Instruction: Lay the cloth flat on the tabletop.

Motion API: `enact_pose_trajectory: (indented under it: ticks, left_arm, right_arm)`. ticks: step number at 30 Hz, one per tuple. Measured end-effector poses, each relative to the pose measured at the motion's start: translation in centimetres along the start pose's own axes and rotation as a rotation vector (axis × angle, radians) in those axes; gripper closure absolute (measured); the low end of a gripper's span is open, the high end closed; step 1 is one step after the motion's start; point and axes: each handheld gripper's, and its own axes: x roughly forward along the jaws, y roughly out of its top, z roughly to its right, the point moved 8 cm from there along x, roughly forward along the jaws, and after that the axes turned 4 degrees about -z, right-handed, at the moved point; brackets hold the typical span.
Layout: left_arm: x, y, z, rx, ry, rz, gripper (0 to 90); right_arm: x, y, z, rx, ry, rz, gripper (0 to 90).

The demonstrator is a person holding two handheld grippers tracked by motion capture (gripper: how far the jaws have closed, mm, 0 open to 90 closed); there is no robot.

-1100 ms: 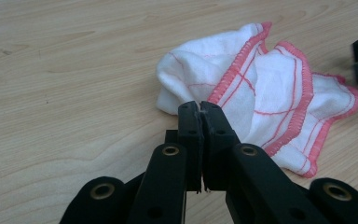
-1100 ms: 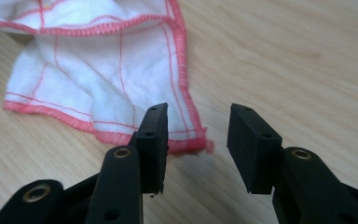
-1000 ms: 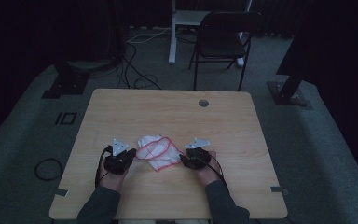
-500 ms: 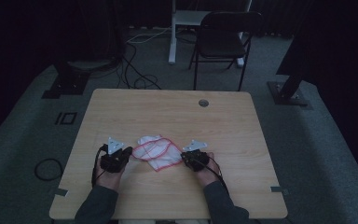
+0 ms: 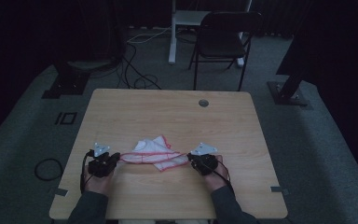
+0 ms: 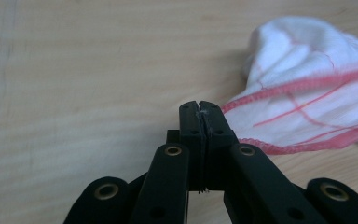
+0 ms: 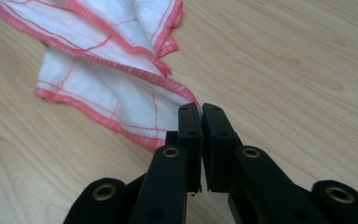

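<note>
With both the left gripper point(image 5: 113, 161) and right gripper point(image 5: 194, 162) clamped shut on opposite corners of the white red-edged cloth point(image 5: 154, 152) lying mid-table point(image 5: 168, 112), pull apart evenly, seemingly until it flattens

Dim room, grey carpet floor point(image 5: 326, 154), light wooden table point(image 5: 168, 112) with round grommet hole point(image 5: 203, 103), black folding chair point(image 5: 223, 39) beyond, white desk leg point(image 5: 172, 32), loose cables point(image 5: 137, 77), dark surroundings.
</note>
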Motion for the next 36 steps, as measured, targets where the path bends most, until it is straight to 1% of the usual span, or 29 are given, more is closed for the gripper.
enact_pose_trajectory:
  ticks: [1,3,4,5,6,7,9,13,15,17,18,20,23,24,25,26,28,32,34,36]
  left_arm:
    - [0.2,-0.3,-0.1,-0.010,-0.005,-0.008,89.3]
    - [0.2,-0.4,0.0,-0.001,-0.010,-0.008,87.6]
    - [-0.2,-0.1,0.3,0.019,-0.024,0.019,77.0]
    - [-0.2,-0.1,0.3,0.019,-0.024,0.019,74.2]
    - [-0.5,0.2,0.6,0.028,-0.030,0.031,74.2]
    - [-0.9,0.7,1.0,0.055,-0.035,0.049,72.0]
    - [-1.3,1.2,1.7,0.083,-0.045,0.065,68.9]
    - [-1.4,2.4,3.5,0.145,-0.068,0.077,65.4]
    - [-1.1,2.9,4.6,0.183,-0.082,0.077,62.2]
    - [-0.5,3.3,6.0,0.232,-0.092,0.078,56.9]
    - [-0.3,3.4,6.3,0.247,-0.097,0.076,55.0]
    - [0.2,3.7,7.3,0.263,-0.118,0.071,53.3]
    - [0.9,4.0,8.5,0.286,-0.135,0.064,50.6]
    - [0.9,4.0,8.5,0.286,-0.135,0.064,49.1]
    - [1.3,4.2,9.3,0.311,-0.152,0.070,43.2]
    - [1.5,4.2,9.6,0.328,-0.150,0.074,43.2]
    - [1.8,4.3,10.5,0.356,-0.167,0.079,40.5]
    - [2.5,4.3,12.1,0.413,-0.172,0.084,38.3]
    - [3.0,4.2,12.9,0.438,-0.172,0.077,38.3]
    - [3.7,4.1,13.2,0.473,-0.150,0.057,38.3]
  right_arm:
    - [-0.1,-0.1,-0.1,0.001,0.010,0.004,87.6]
    - [-0.1,-0.1,-0.3,0.000,0.012,0.005,87.6]
    - [-0.1,-0.1,-0.5,-0.012,0.011,0.010,87.5]
    - [-0.1,-0.1,-0.5,-0.012,0.011,0.010,87.5]
    - [-0.2,-0.2,-0.6,-0.017,0.012,0.013,87.5]
    - [-0.2,-0.2,-0.7,-0.017,0.016,0.013,87.4]
    - [-0.3,-0.2,-0.8,-0.020,0.019,0.021,87.4]
    - [-0.3,-0.3,-0.8,-0.016,0.022,0.023,87.3]
    - [-0.3,-0.3,-0.8,-0.017,0.022,0.024,87.3]
    - [-0.2,-0.4,-0.9,-0.014,0.026,0.021,87.0]
    - [-0.1,-0.4,-0.9,-0.012,0.027,0.015,86.9]
    - [-0.1,-0.5,-0.8,-0.007,0.027,0.012,86.9]
    - [-0.1,-0.5,-0.9,-0.008,0.029,0.015,86.8]
    - [-0.1,-0.5,-0.9,-0.008,0.029,0.015,86.8]
    - [-0.2,-0.5,-0.9,-0.006,0.033,0.015,86.7]
    - [-0.2,-0.5,-0.9,-0.006,0.033,0.015,86.7]
    - [-0.1,-0.5,-0.9,-0.005,0.032,0.013,86.6]
    - [-0.2,-0.4,-0.9,-0.004,0.033,0.016,86.6]
    - [-0.2,-0.4,-0.9,-0.002,0.033,0.017,86.7]
    - [-0.2,-0.4,-0.9,-0.003,0.033,0.018,86.6]
